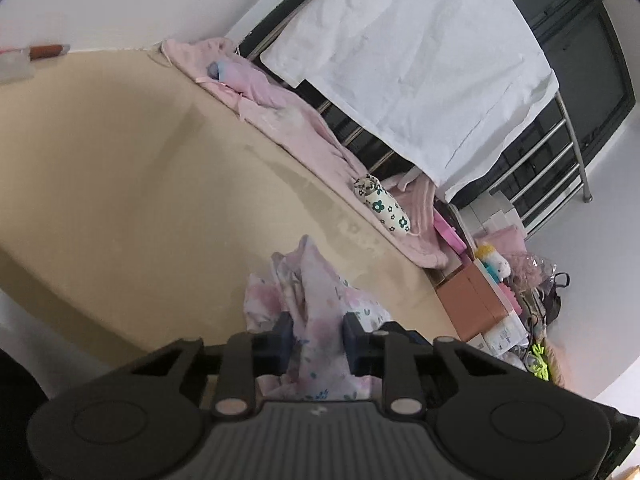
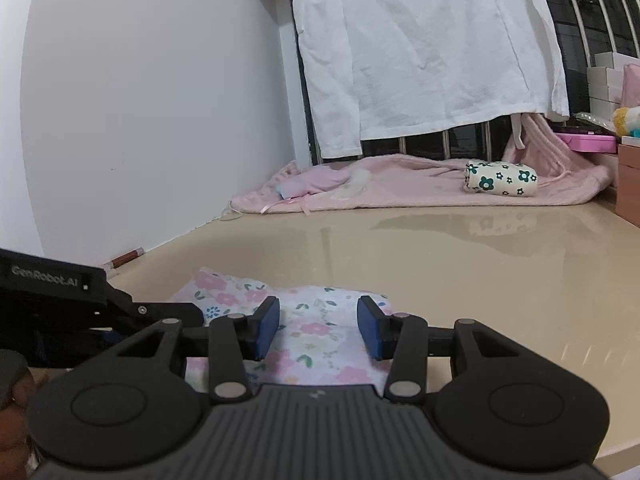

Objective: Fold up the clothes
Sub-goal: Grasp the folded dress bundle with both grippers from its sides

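Two grippers over floor: left gripper (image 1: 316, 338) pinches floral garment (image 1: 316, 312), bunched up; right gripper (image 2: 318, 326) jaws apart, nothing gripped.

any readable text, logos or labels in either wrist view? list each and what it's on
"GenRobot.AI": on the black body of the left gripper, seen in the right wrist view.
Small pale logo mark on the ribbed grey housing of each gripper: a symbol, no letters.
Boxes beside the floor clutter carry print: too small and blurred to read.
Nothing else legible.
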Demonstrator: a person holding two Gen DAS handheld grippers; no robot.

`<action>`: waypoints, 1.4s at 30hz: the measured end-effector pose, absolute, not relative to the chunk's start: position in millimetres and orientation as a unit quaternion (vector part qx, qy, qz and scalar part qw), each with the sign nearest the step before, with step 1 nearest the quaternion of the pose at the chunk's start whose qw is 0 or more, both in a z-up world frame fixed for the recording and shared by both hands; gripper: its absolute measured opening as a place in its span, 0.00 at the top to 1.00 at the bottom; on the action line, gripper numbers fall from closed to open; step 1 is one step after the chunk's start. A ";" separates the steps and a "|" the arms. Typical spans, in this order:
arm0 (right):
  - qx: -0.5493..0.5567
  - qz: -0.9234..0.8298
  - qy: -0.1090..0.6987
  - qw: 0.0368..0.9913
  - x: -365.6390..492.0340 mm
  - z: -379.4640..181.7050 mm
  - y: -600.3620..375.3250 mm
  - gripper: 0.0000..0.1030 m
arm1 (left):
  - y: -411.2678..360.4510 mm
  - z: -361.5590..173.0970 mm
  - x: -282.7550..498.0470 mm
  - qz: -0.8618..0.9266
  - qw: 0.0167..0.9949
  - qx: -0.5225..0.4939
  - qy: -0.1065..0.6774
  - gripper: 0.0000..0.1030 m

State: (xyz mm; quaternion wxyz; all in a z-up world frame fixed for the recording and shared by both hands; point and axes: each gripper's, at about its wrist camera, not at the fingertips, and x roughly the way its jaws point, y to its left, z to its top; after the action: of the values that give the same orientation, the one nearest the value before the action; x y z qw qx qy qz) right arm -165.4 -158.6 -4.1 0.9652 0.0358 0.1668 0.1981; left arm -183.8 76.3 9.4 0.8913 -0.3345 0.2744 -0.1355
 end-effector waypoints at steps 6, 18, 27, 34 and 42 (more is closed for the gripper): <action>0.030 0.211 0.173 0.962 -163.8 -8.1 -153.1 0.57 | 74.1 5.4 -183.5 -0.141 0.888 -0.333 0.283 0.78; -0.004 0.221 0.179 0.959 -161.1 -13.4 -141.2 0.54 | 91.2 5.2 -181.3 -0.138 0.884 -0.364 0.259 0.55; -0.018 0.227 0.177 0.957 -164.3 -7.7 -142.6 0.54 | 75.8 3.9 -148.6 -0.106 0.887 -0.323 0.312 0.98; 0.091 0.199 0.248 0.944 -130.9 10.8 -186.9 0.50 | 90.8 2.3 -150.3 -0.099 0.866 -0.368 0.324 0.53; 0.202 0.229 0.318 0.897 -101.0 -4.6 -216.4 0.68 | 90.6 4.5 -135.8 -0.104 0.857 -0.352 0.362 0.68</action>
State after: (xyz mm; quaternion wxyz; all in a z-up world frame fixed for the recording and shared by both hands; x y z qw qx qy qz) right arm -101.0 -216.4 -4.6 0.8974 0.2020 0.3183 0.2292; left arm -135.8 90.6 4.5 0.8570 -0.3519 0.3618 -0.1040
